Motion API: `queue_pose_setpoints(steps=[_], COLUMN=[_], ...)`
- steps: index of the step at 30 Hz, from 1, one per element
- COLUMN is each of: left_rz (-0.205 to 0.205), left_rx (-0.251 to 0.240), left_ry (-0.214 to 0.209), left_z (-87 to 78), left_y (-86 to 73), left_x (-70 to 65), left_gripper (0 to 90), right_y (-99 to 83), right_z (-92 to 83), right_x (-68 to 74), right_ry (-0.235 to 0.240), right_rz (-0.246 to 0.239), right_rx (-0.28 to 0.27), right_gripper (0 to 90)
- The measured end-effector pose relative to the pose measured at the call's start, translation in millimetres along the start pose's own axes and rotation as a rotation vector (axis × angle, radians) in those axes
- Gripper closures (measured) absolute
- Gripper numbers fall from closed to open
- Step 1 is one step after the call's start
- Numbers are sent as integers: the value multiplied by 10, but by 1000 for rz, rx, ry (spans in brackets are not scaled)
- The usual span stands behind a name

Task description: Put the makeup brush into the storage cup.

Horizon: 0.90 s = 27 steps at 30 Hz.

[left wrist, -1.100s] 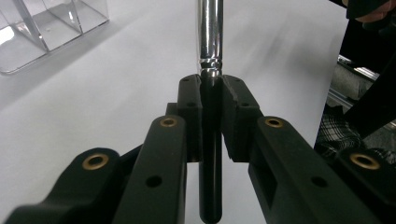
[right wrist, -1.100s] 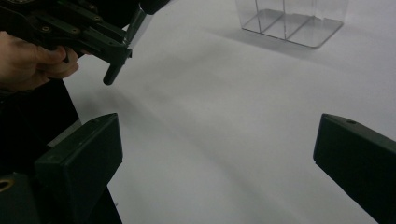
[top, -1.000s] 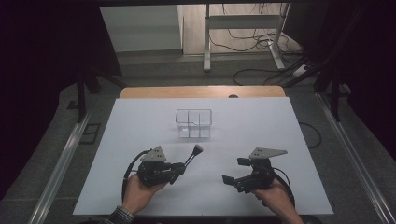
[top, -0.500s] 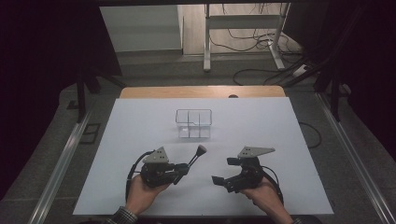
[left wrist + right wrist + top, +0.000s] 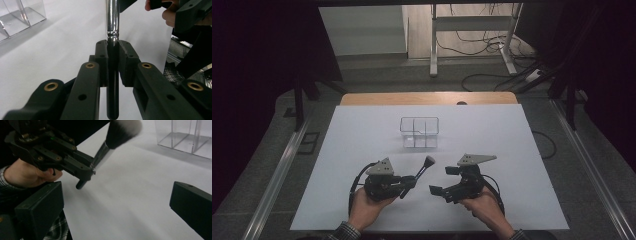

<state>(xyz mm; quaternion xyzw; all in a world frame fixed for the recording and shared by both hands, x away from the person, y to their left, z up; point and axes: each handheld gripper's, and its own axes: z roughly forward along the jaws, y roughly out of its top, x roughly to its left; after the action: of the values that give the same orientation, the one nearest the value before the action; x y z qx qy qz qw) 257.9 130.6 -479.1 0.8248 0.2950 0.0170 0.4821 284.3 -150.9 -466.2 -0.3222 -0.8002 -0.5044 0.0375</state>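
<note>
Only the clear organizer (image 5: pixel 419 132) stands mid-counter (image 5: pixel 337 150) toward the far edge; bare surface lies open on all sides.

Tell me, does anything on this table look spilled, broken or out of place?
Nothing stands out. The clear plastic compartment box sits upright on the white table with nothing visible in its compartments. The left tool grips a black-handled makeup brush by its handle, bristles tilted up. The right tool is open, holding nothing.

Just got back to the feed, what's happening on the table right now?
A person holds a gripper in each hand. The left gripper is shut on the handle of a makeup brush, bristles pointing toward the clear divided organizer. The right gripper is open beside it, jaws facing the brush, holding nothing.
</note>
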Motion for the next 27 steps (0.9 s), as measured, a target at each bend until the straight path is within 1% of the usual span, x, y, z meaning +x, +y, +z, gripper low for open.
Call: queue_pose_setpoints(steps=[5,9,13,16,20,25,27], left_rz=[0,1,7,5,5,5,6], left_rx=[-1,-2,2,3,4,7,8], left_ry=[-6,-10,-12,-14,-16,-15,-16], left_z=[11,16,17,16,18,18,18], left_y=[3,3,4,3,3,2,2], left_x=[-5,-11,-13,-13,-14,-14,-14], left_gripper=[790,790,790,790,790,790,790], right_y=[32,69,108,136,170,190,196], right_z=[58,125,205,245,278,302,310], right_x=[18,27,51,60,64,67,65], right_ry=[13,26,29,27,32,37,42], right_rz=[10,31,25,23,24,35,45], right_rx=[0,-2,6,2,-5,-5,-8], right_gripper=[0,0,27,86,197,353,396])
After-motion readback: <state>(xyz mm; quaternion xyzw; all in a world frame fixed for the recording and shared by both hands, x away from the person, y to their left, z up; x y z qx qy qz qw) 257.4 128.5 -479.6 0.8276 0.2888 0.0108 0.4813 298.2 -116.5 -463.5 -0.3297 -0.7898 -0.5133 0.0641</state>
